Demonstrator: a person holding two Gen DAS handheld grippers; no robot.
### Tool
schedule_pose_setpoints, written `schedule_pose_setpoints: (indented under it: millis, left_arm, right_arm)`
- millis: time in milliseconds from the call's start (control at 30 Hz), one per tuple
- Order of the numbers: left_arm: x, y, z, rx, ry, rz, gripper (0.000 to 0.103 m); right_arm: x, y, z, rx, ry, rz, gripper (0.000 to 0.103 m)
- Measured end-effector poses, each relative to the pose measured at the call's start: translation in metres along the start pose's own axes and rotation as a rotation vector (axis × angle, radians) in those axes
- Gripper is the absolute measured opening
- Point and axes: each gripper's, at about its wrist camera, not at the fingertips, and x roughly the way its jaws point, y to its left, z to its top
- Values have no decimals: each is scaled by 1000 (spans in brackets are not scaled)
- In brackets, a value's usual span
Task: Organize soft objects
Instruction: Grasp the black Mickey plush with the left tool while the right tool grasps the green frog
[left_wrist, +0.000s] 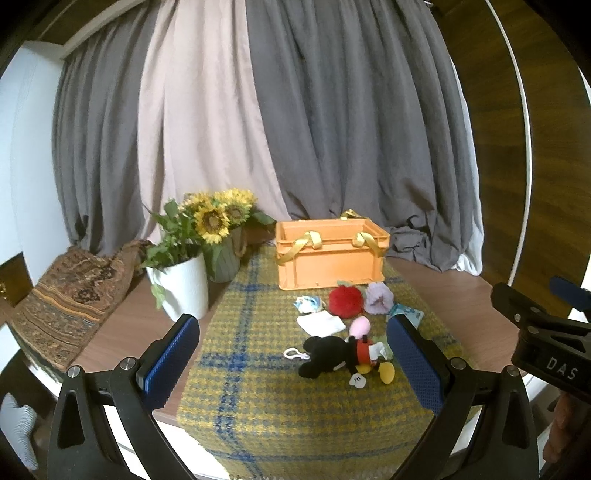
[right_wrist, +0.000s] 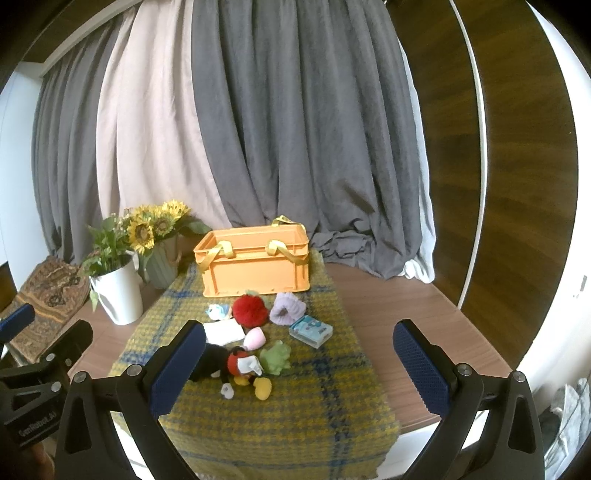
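While both your left gripper (left_wrist: 291, 363) and right gripper (right_wrist: 299, 363) hang spread and empty, nothing's visibly packed: toys (right_wrist: 240, 363) lie at six o'clock of the crate (right_wrist: 255, 264).

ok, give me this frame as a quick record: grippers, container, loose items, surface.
left gripper: open, holding nothing
right gripper: open, holding nothing
container: orange crate, yellow handles, at far end of cloth; inside not visible
loose items: mouse plush, red pompom, lilac scrunchie, white cloth, blue packet, all in front of crate
surface: yellow-blue plaid cloth
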Motion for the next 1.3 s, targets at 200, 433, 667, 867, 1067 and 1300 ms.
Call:
schedule_pose_setpoints:
  millis: [200,433,667,867,1067,1300]
  left_arm:
    - [24,0,-6,15,52,-18,103]
    - [63,-1,-12,94,97,-18,103]
    - [107,0,-24,141,145,-47,103]
    - [150,-1,-33,177,190,-95,101]
    - [189,-3,-48,198,266,-168,94]
    - [221,-10,-64,225,329,-246,87]
  right_arm:
    - [21,3,-6,9,46,6,103]
    - [56,9,-15,2,94,-15,103]
    - [98,14,-23,13,134,-23,103]
    - [137,20,-29,14,165,-29,100]
    - [173,22,-38,30,207,-37,97]
    - [210,21,-53,67,270,-46,91]
